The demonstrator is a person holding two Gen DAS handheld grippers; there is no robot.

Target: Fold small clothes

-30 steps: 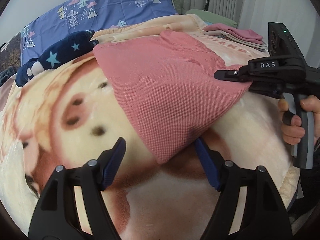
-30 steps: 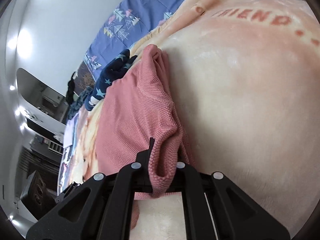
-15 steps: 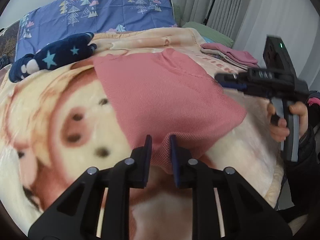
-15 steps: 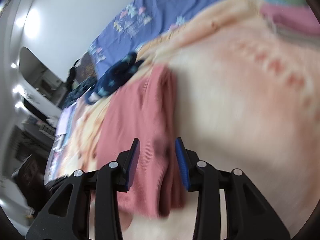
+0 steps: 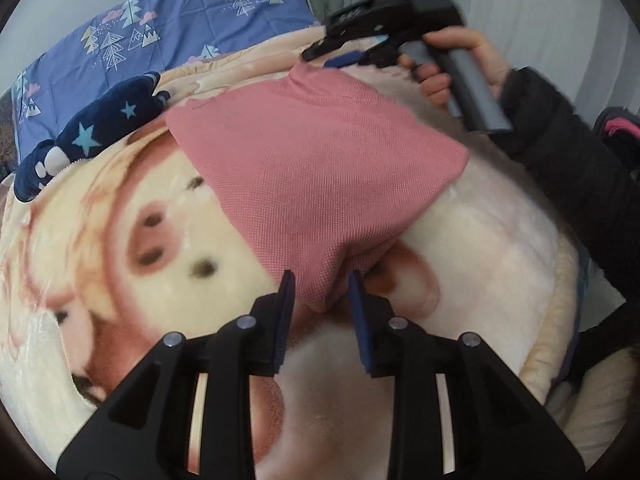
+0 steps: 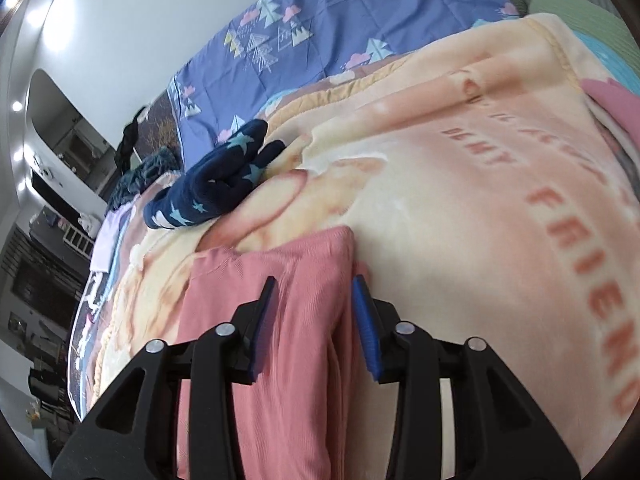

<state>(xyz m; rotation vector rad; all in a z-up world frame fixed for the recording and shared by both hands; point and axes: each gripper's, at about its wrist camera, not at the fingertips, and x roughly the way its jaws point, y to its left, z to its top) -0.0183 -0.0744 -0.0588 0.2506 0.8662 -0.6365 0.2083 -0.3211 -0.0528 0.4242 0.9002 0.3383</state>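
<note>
A pink knit garment point(image 5: 320, 168) lies flat on the cream blanket point(image 5: 120, 240). My left gripper point(image 5: 320, 304) is open, with the garment's near corner between its blue pads, not pinched. My right gripper point(image 6: 314, 320) is open, straddling the garment's far edge point(image 6: 280, 320). It also shows in the left wrist view point(image 5: 336, 54), held by a hand at the garment's far corner.
A navy star-patterned garment point(image 5: 96, 128) lies at the blanket's far left, also in the right wrist view point(image 6: 216, 176). A blue patterned sheet point(image 5: 160, 40) lies behind. Folded pink clothes point(image 6: 612, 108) sit at far right. The bed edge point(image 5: 560, 340) runs on the right.
The left gripper shut on the garment's near corner, then opened again. The right gripper let go of the side fold, opened, and moved to the garment's far corner.
</note>
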